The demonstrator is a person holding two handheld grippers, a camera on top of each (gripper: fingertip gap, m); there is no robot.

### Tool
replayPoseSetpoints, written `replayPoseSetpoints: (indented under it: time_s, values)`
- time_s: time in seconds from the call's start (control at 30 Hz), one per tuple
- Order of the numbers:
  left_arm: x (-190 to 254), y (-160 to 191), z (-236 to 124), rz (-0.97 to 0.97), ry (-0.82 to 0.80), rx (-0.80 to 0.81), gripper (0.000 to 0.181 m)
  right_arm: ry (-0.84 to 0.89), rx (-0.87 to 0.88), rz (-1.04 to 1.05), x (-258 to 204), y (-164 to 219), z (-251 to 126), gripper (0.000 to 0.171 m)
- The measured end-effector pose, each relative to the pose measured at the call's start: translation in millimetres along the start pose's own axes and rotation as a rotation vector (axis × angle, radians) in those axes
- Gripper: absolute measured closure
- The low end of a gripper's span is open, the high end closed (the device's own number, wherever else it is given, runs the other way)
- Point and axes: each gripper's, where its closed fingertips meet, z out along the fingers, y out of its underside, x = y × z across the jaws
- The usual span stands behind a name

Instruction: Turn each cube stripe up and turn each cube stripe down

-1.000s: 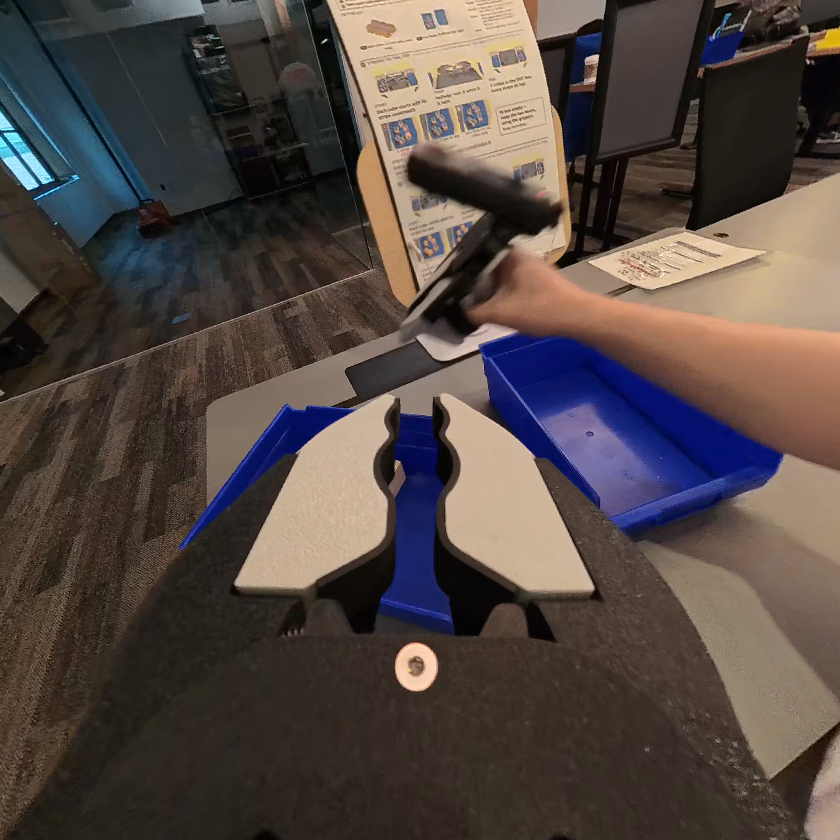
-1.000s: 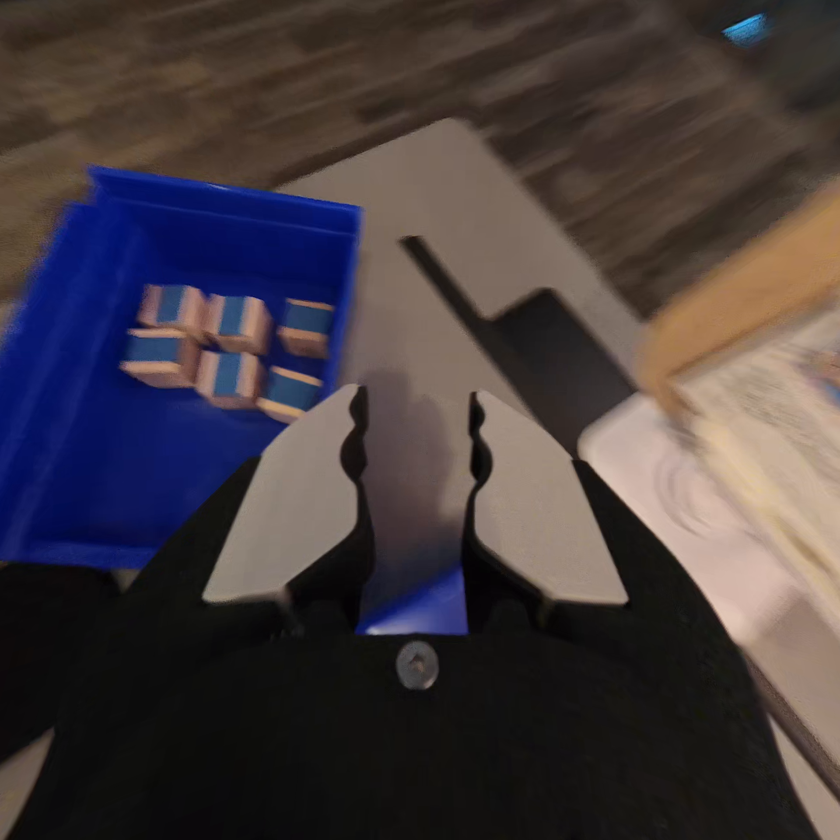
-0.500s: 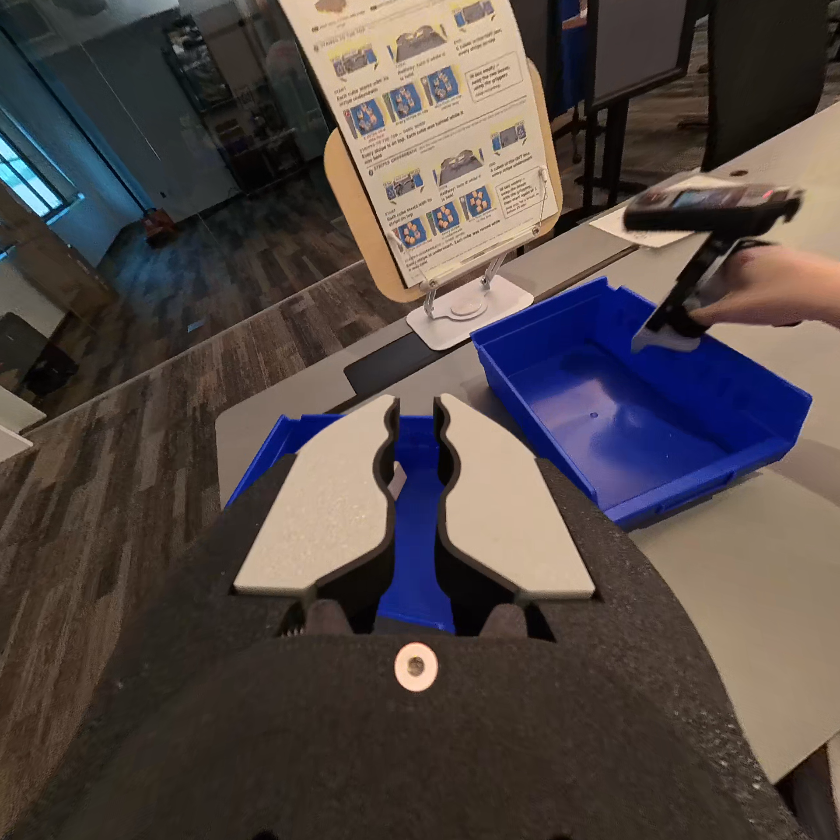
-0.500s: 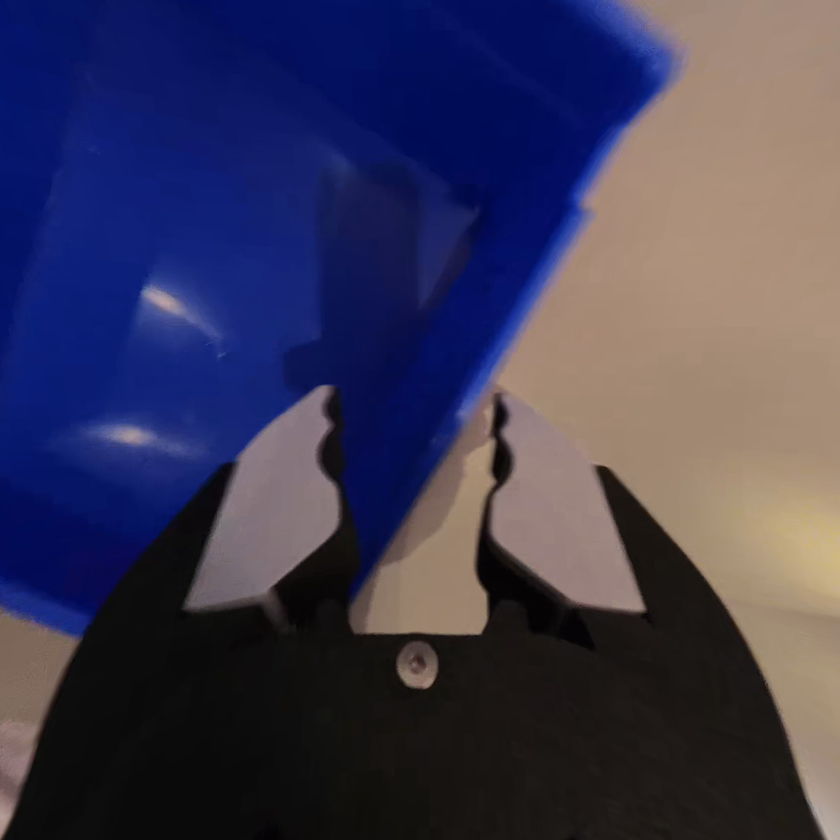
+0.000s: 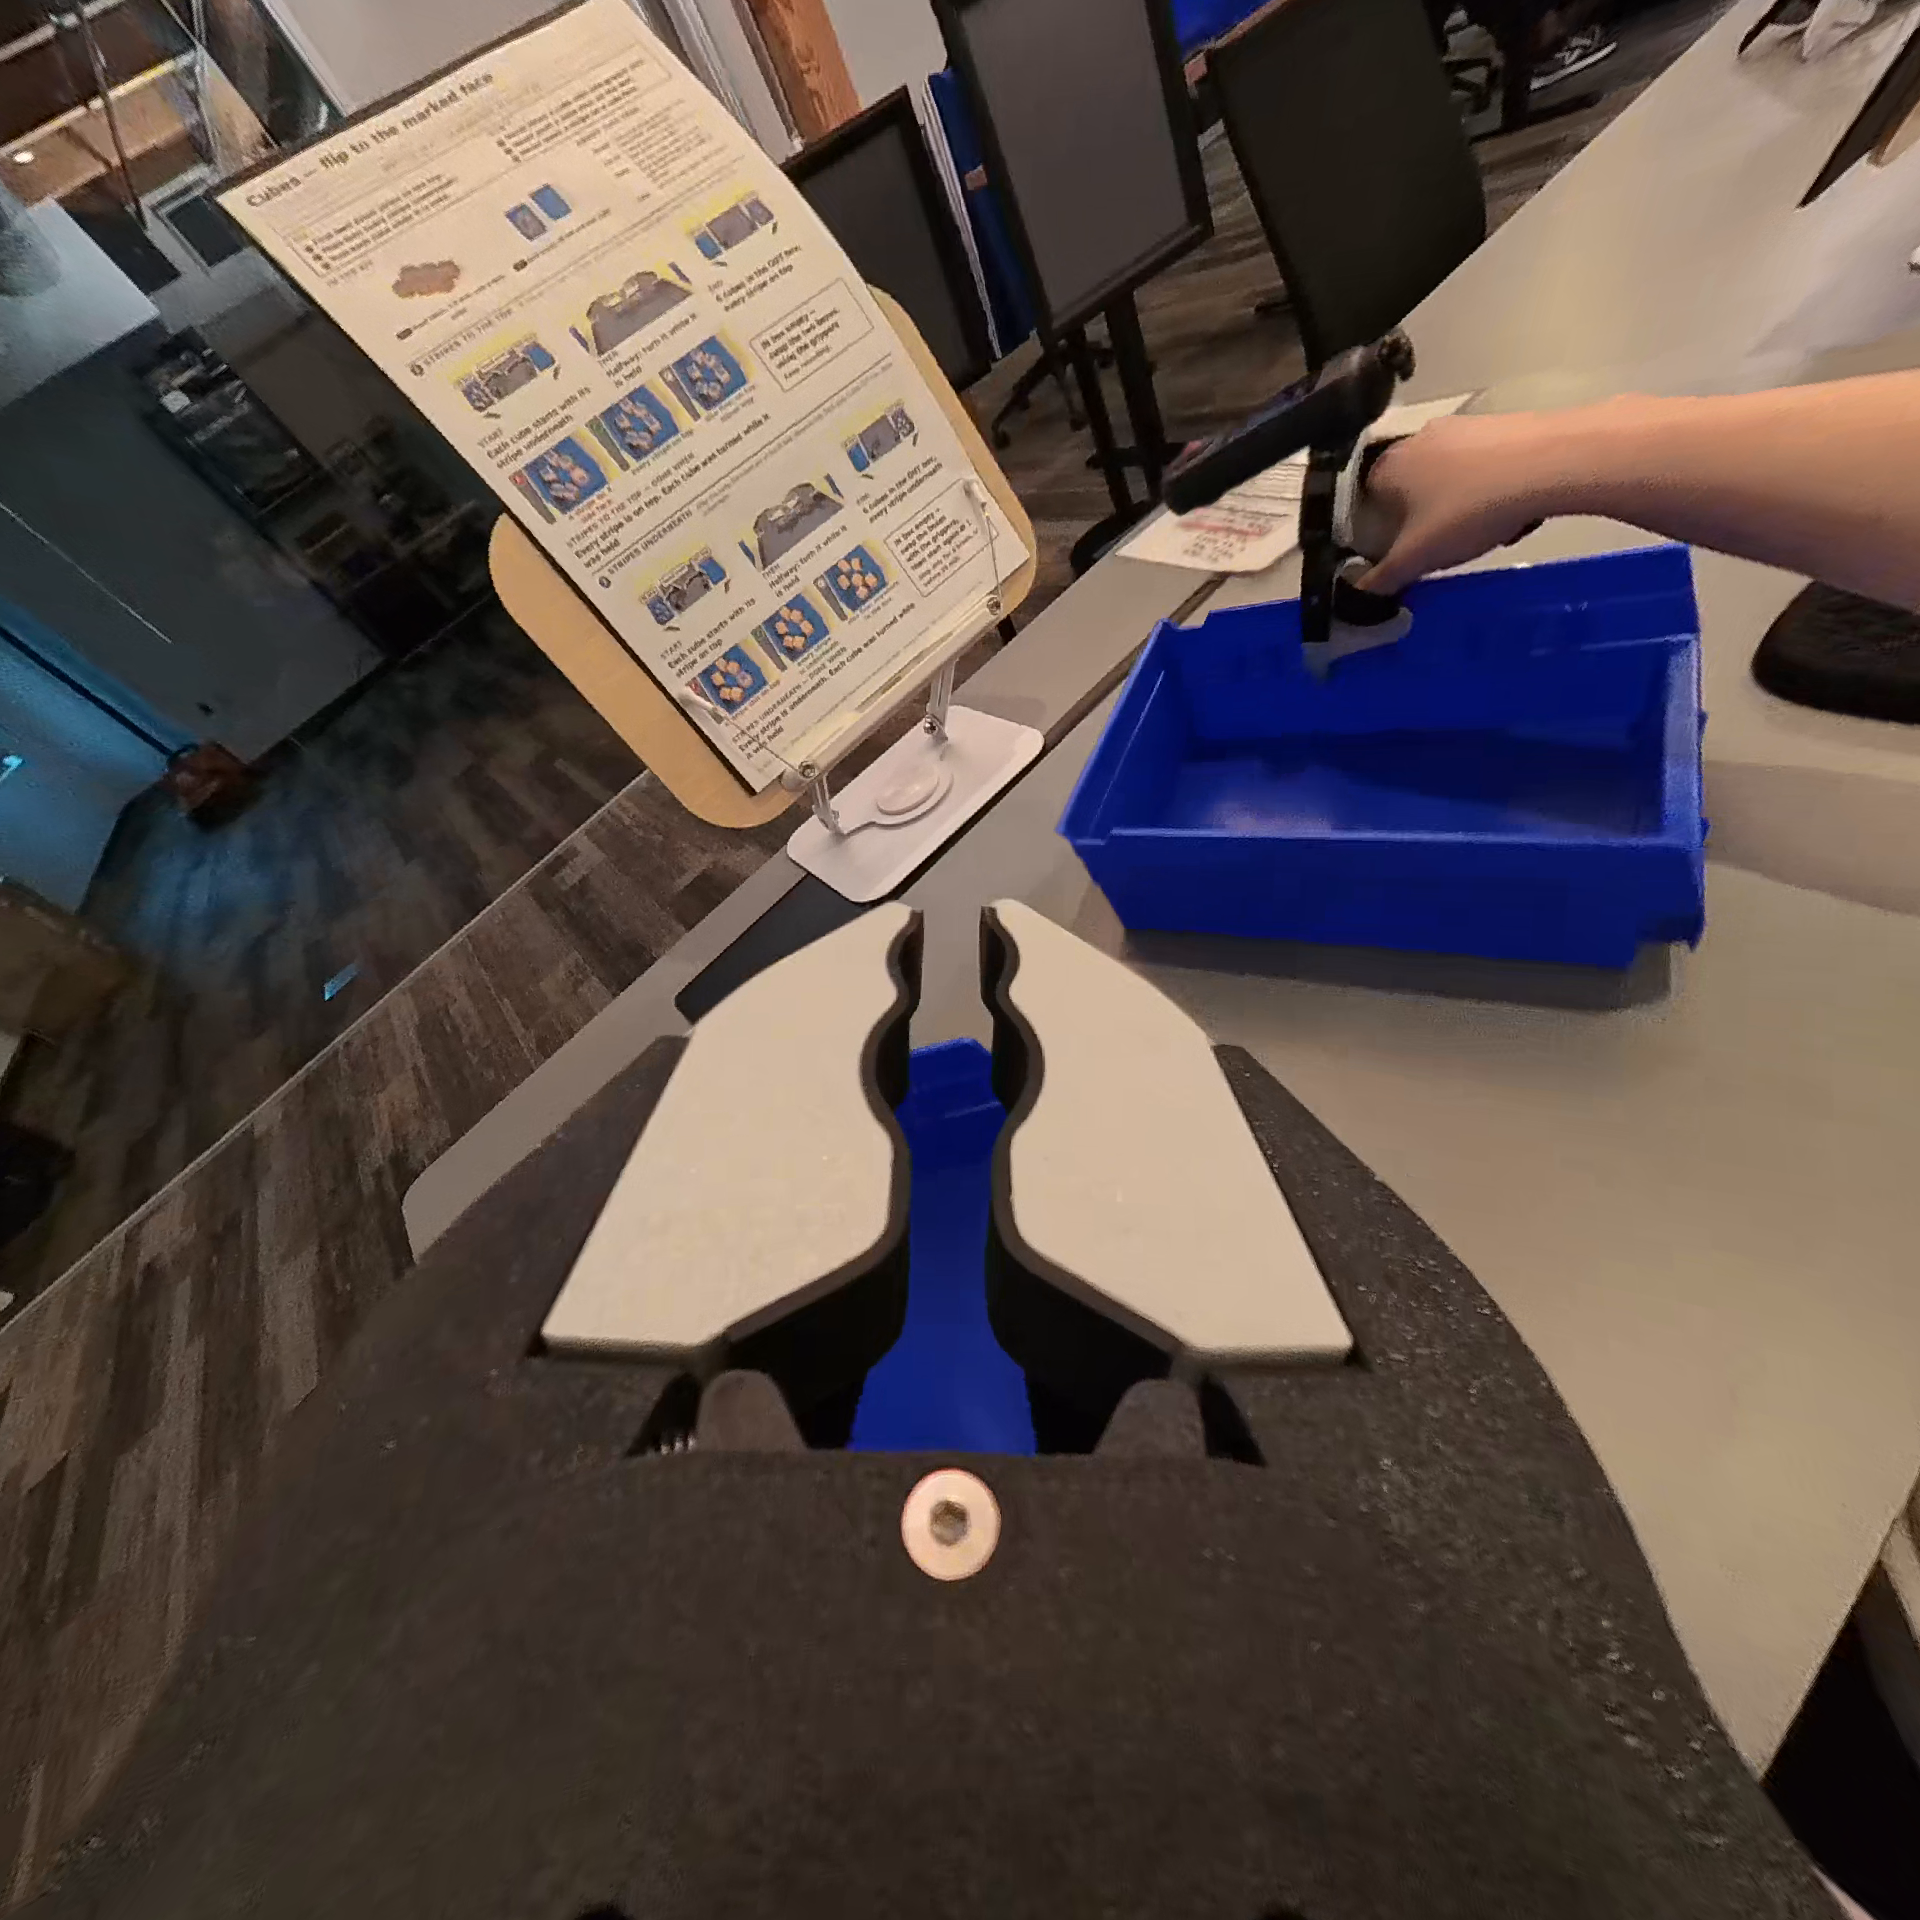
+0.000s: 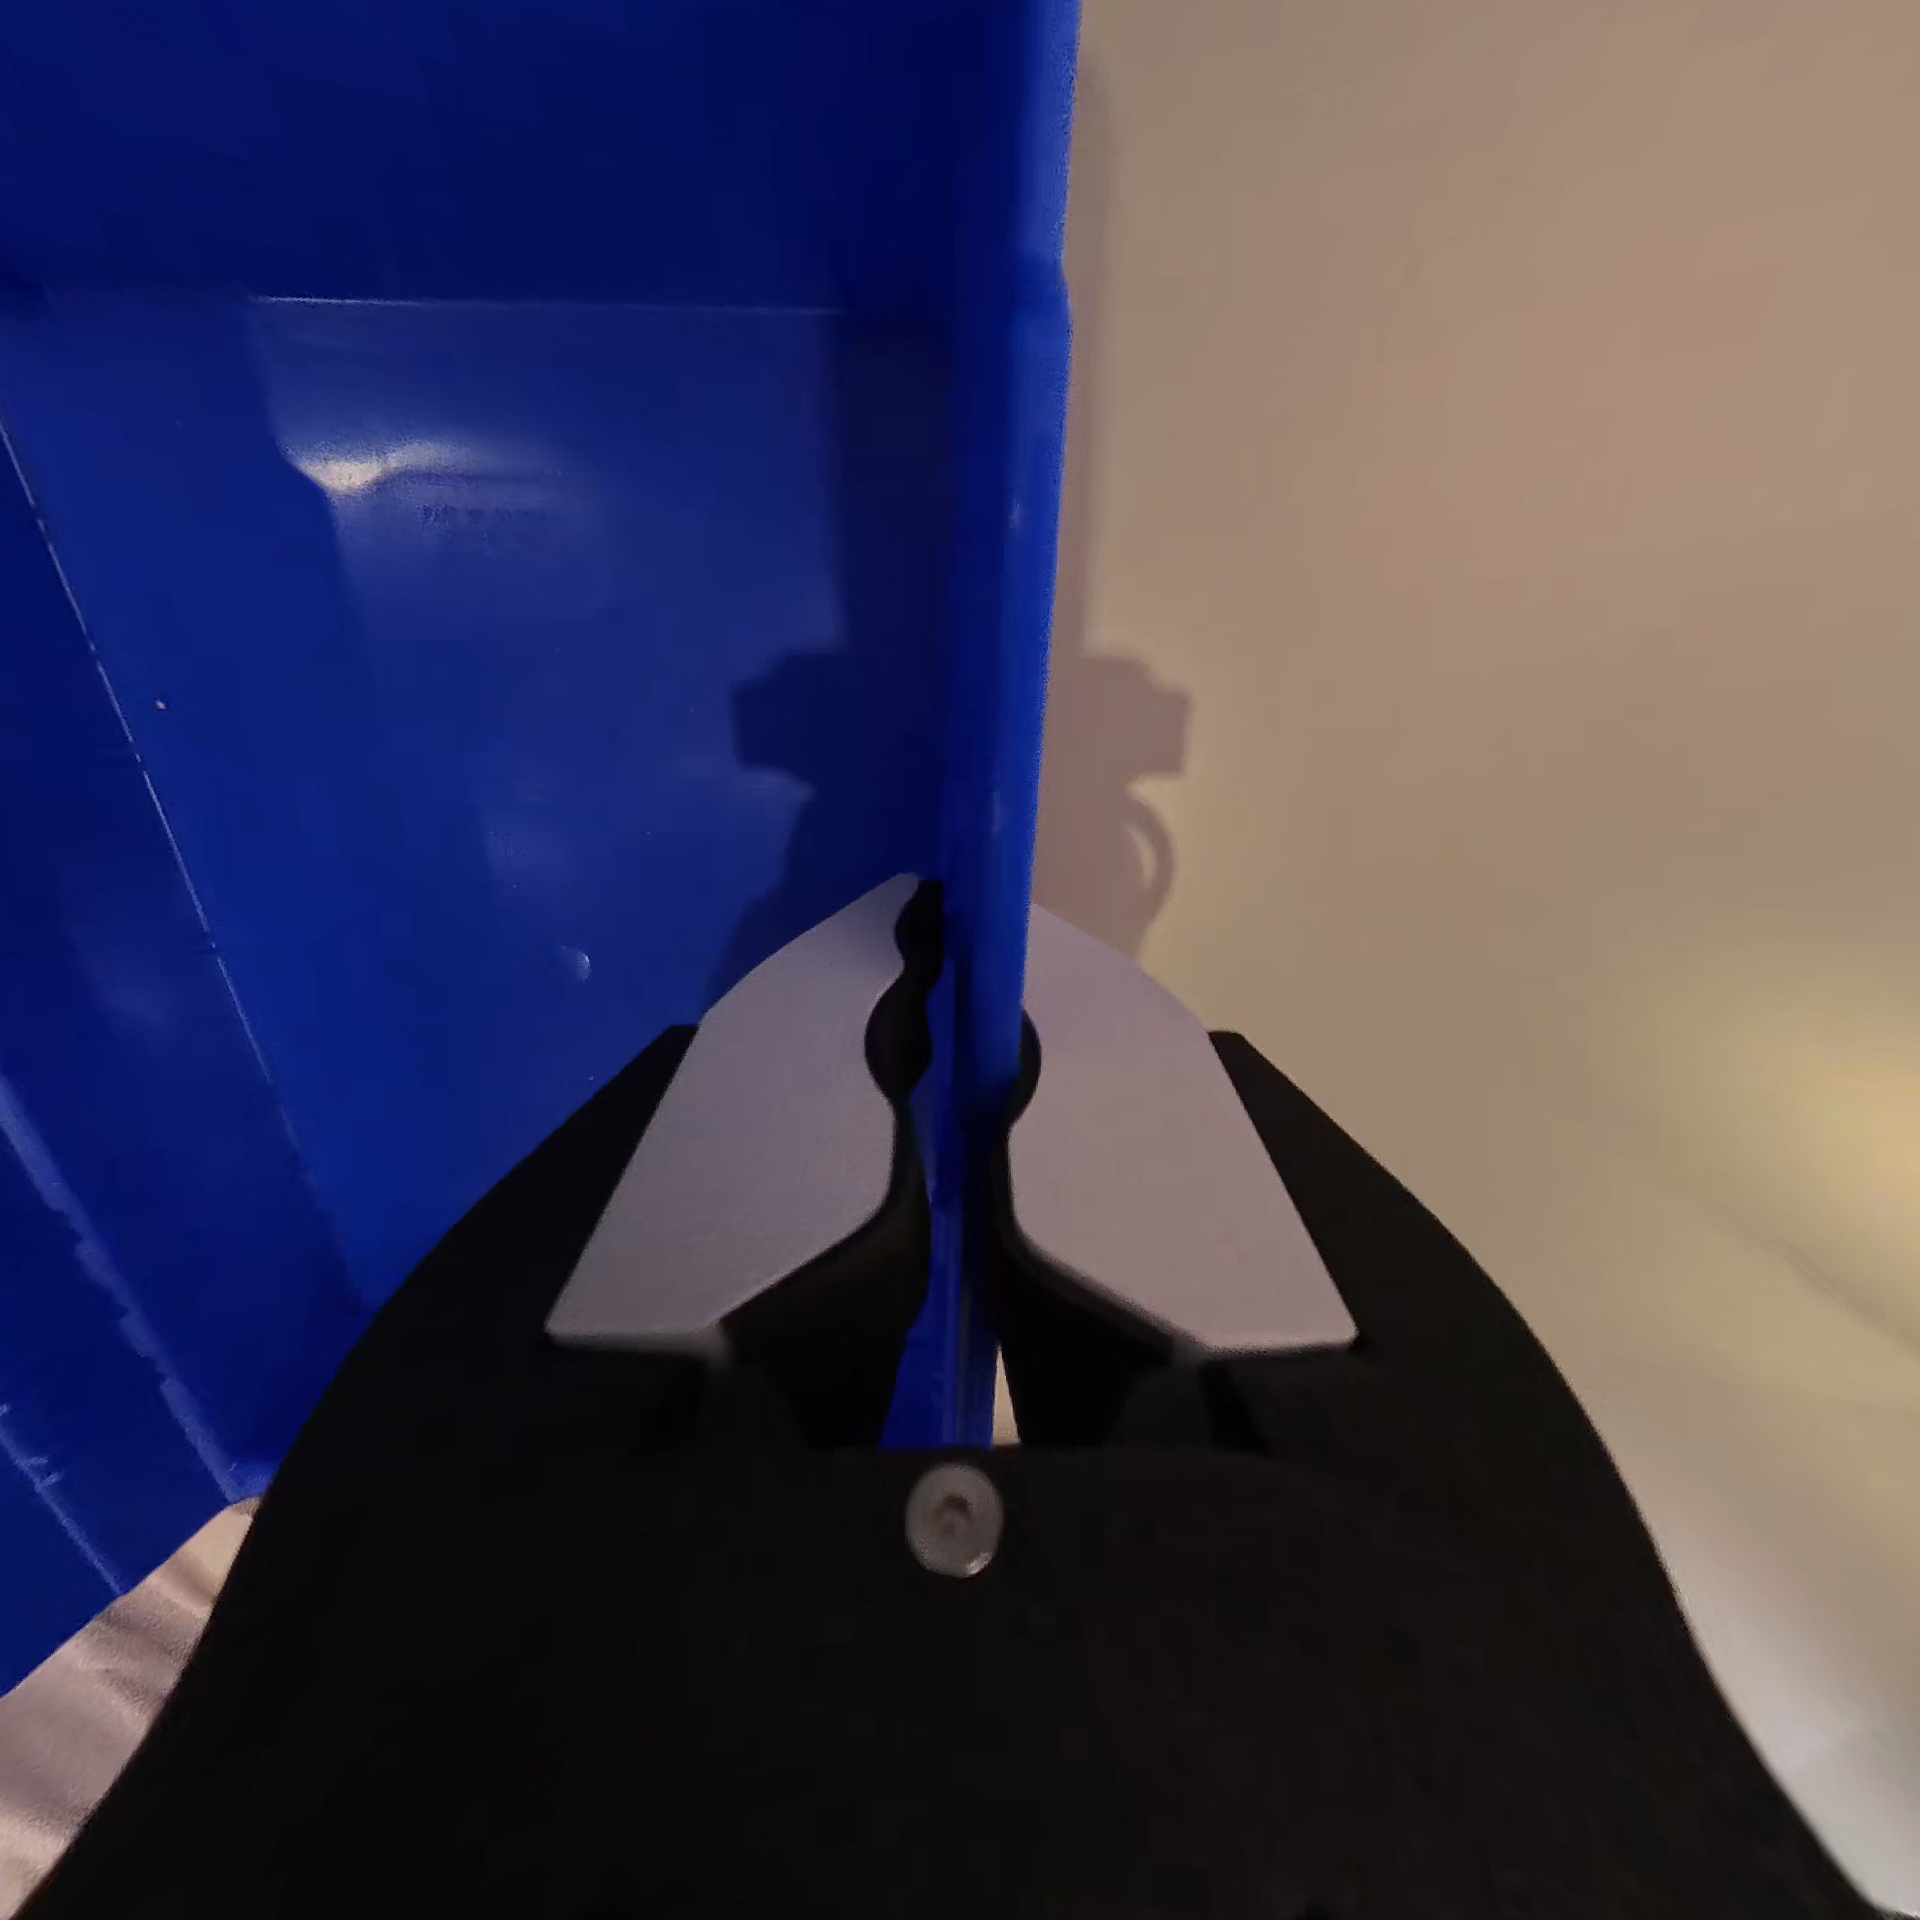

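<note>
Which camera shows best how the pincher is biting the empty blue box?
The right wrist view: the right gripper has its jaws shut on the side wall of the empty blue plastic bin, seen close up. The left wrist view shows that whole bin far off, with the grip small.

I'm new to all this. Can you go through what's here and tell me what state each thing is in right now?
right gripper: shut on the empty blue bin's wall.
left gripper: open, holding nothing, above the second blue bin.
empty blue bin: on the table, nothing inside.
second blue bin: mostly hidden, contents cannot be told.
instruction sheet: propped on its stand, tilted back.
</note>
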Motion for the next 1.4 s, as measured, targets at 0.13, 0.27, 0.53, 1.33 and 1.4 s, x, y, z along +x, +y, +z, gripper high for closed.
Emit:
replayPoseSetpoints:
  time_s: [0.13, 0.27, 0.53, 1.33, 1.4]
  values:
    - [-9, 4, 2, -0.038, 0.010, 0.004, 0.171, 0.023, -0.006, 0.091, 67, 22, -6, 0.165]
    - [-26, 11, 8, -0.090, -0.042, -0.025, 0.171, 0.039, 0.004, 0.195, 131, 53, -14, 0.165]
    - [-42, 27, 25, -0.118, -0.116, -0.140, 0.171, 0.060, 0.025, 0.357, 222, 101, -25, 0.164]
    - [-137, 149, -20, -0.469, -0.602, -0.602, 0.161, 0.332, 0.228, 0.156, 261, 84, -76, 0.105]
    - [-149, 179, -34, -0.630, -0.615, -0.629, 0.161, 0.357, 0.329, 0.138, 253, 75, -99, 0.102]
